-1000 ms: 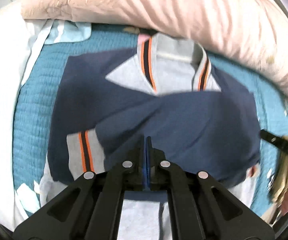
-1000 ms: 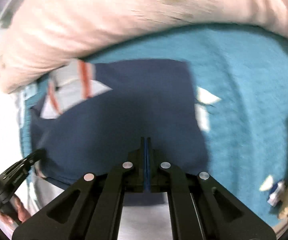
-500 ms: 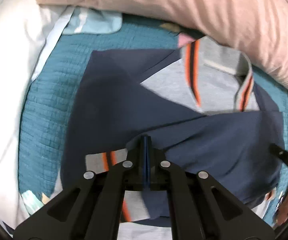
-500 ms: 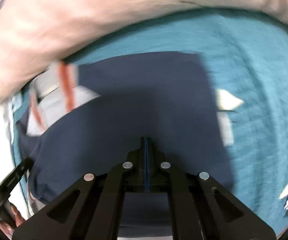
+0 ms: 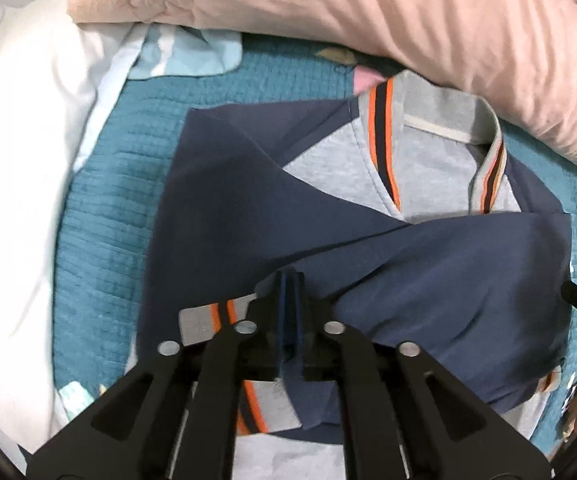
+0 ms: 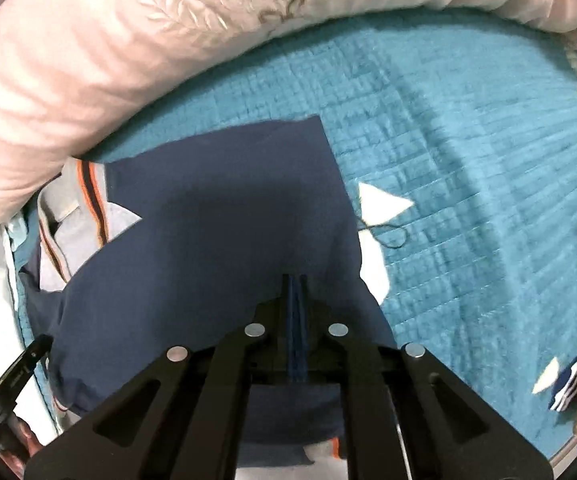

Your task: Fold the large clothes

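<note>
Teal bedspread (image 6: 468, 160): both claws opening off navy jacket (image 5: 448, 280).

The navy and grey jacket (image 5: 428, 280) is seen as soft, matt knit cloth, with ribbed grey trim striped in orange and black at the collar (image 5: 384, 136) and cuff (image 5: 204, 316). The teal bedspread (image 6: 468, 160) beneath it is shown as quilted cloth with a stitched, ridged surface, while the pink duvet (image 5: 408, 12) is rendered as smooth, faintly lustrous cloth with embroidered leaf patterns, and the white sheet (image 5: 20, 140) as plain smooth fabric. The left gripper (image 5: 288, 300) and the right gripper (image 6: 297, 304) are made of matt black plastic, set with small shiny metal pins, and blue pads are fitted between the fingers.
</note>
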The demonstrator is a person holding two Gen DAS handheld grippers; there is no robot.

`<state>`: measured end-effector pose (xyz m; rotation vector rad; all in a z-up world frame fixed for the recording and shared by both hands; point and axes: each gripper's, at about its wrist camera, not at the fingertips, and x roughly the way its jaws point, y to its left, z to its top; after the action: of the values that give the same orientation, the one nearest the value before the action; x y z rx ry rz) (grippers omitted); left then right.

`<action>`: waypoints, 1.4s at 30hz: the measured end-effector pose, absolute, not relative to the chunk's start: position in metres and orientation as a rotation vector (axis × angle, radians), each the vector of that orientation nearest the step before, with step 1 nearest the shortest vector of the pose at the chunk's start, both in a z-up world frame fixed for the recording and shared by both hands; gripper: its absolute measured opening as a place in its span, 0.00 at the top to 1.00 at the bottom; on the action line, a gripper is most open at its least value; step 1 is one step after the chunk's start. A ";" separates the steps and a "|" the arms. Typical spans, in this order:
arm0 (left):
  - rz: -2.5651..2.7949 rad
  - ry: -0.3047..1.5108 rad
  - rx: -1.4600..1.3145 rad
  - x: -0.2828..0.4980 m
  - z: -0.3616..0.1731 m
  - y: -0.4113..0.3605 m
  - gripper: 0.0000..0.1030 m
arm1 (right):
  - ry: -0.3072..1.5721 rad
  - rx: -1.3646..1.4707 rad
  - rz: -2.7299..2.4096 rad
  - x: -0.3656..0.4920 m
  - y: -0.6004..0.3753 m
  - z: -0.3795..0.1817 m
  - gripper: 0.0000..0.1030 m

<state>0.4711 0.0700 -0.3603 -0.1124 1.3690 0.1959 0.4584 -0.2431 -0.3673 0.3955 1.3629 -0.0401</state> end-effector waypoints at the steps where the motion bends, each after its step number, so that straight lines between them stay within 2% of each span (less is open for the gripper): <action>1: 0.207 1.369 -0.113 0.472 -0.355 0.071 0.56 | 1.366 0.393 -0.026 0.459 -0.245 -0.362 0.77; 2: 0.210 1.363 -0.120 0.473 -0.350 0.071 0.31 | 1.374 0.380 -0.039 0.458 -0.246 -0.357 0.51; 3: 0.194 1.335 -0.135 0.474 -0.342 0.071 0.28 | 1.372 0.368 -0.061 0.458 -0.245 -0.353 0.35; 5: 0.177 1.309 -0.132 0.471 -0.333 0.074 0.28 | 1.311 0.362 -0.081 0.459 -0.253 -0.336 0.31; 12: 0.193 1.327 -0.159 0.462 -0.315 0.111 0.28 | 1.301 0.338 -0.080 0.473 -0.264 -0.312 0.30; 15: 0.183 1.345 -0.169 0.474 -0.324 0.136 0.28 | 1.306 0.307 -0.087 0.484 -0.265 -0.313 0.30; 32: 0.212 1.416 -0.297 0.546 -0.383 0.214 0.24 | 1.428 0.366 -0.060 0.561 -0.266 -0.391 0.30; 34: 0.220 1.401 -0.305 0.549 -0.386 0.215 0.24 | 1.449 0.400 -0.057 0.561 -0.266 -0.401 0.31; 37: 0.239 1.386 -0.280 0.551 -0.389 0.213 0.26 | 1.440 0.317 -0.073 0.558 -0.259 -0.398 0.46; 38: 0.242 1.377 -0.272 0.550 -0.388 0.211 0.32 | 1.444 0.297 -0.077 0.557 -0.257 -0.397 0.57; 39: 0.236 1.367 -0.250 0.548 -0.387 0.208 0.35 | 1.449 0.294 -0.084 0.556 -0.255 -0.395 0.76; 40: 0.238 1.360 -0.225 0.546 -0.385 0.206 0.45 | 1.456 0.306 -0.074 0.557 -0.255 -0.394 0.86; 42: 0.242 1.354 -0.200 0.542 -0.380 0.203 0.61 | 1.460 0.336 -0.048 0.557 -0.254 -0.389 0.89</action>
<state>0.5424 0.2028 -0.3804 -0.2000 1.3538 0.2416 0.5573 -0.2537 -0.3890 0.3357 1.4601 -0.0482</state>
